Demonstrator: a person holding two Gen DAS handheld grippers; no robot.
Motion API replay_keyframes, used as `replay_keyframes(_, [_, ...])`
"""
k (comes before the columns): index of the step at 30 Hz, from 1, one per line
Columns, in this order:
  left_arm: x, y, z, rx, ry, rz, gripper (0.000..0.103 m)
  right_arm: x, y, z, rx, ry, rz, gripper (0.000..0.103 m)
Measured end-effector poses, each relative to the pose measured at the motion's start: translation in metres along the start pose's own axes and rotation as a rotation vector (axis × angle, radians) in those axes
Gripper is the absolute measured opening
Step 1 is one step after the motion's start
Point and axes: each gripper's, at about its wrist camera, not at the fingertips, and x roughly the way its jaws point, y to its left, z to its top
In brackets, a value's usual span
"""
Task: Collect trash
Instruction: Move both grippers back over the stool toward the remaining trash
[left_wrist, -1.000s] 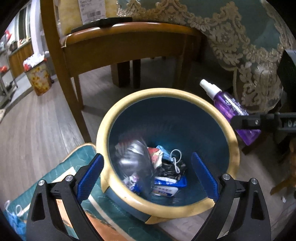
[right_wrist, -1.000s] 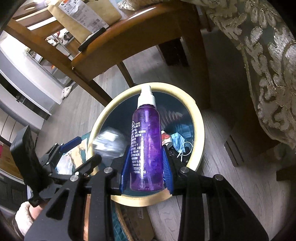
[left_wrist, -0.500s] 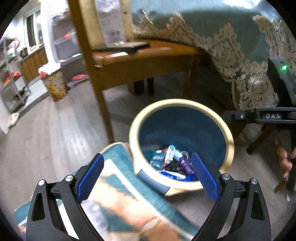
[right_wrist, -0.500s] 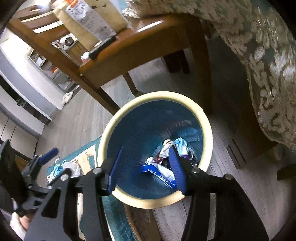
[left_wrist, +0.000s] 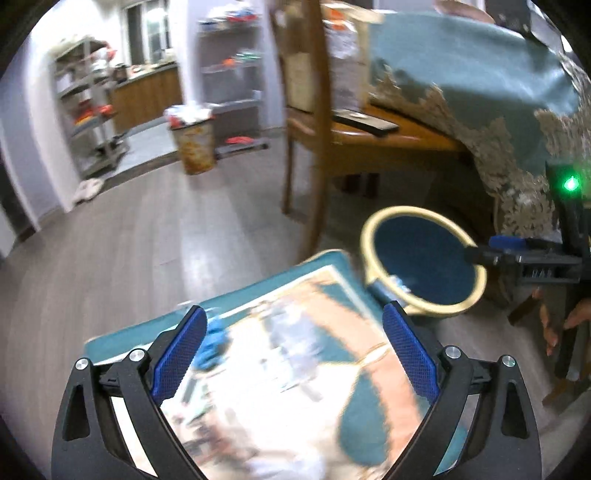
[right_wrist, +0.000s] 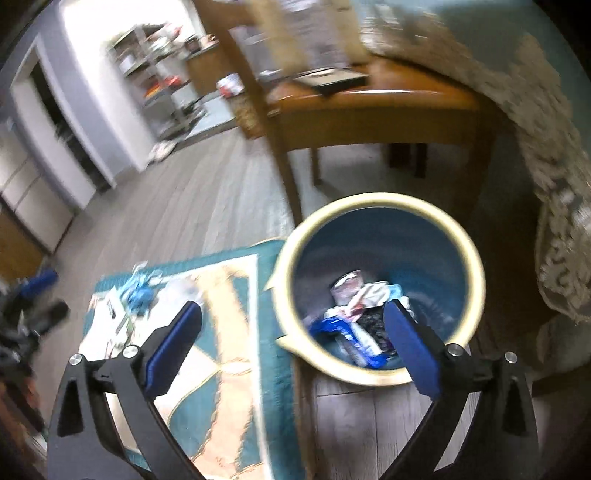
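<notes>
A blue trash bin with a cream rim (right_wrist: 472, 254) stands on the wood floor beside a patterned teal rug (right_wrist: 236, 369); it also shows in the left wrist view (left_wrist: 480, 291). Wrappers and other trash (right_wrist: 354, 317) lie at its bottom. A blue crumpled item (right_wrist: 138, 291) lies on the rug's far left; it shows blurred in the left wrist view (left_wrist: 214, 341). My right gripper (right_wrist: 291, 339) is open and empty above the bin's near edge. My left gripper (left_wrist: 291, 349) is open and empty above the rug (left_wrist: 295, 387).
A wooden chair (right_wrist: 369, 107) stands just behind the bin, with a flat dark object on its seat. A lace-trimmed teal tablecloth (left_wrist: 498, 103) hangs at the right. A second full bin (left_wrist: 194, 144) and metal shelves (left_wrist: 88, 110) stand far back.
The purple spray bottle left my right gripper and dropped into the bin; the jaws opened wide. Both grippers pulled back and swung left, toward the rug.
</notes>
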Motion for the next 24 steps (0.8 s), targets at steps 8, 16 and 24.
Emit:
replay_keyframes(8, [-0.048,0.085,-0.05,-0.162,0.014,0.136,0.096,0.027,0.082,-0.013,-0.139,0.052,0.015,0.097])
replay_keyframes(16, [-0.054,0.168,-0.105,-0.419,0.073,0.258,0.097,0.052,0.113,-0.019,-0.119,0.099,0.026,0.097])
replay_keyframes(24, [-0.019,0.2,-0.106,-0.574,0.066,0.329,0.097,0.085,0.122,-0.025,-0.151,0.105,-0.028,0.097])
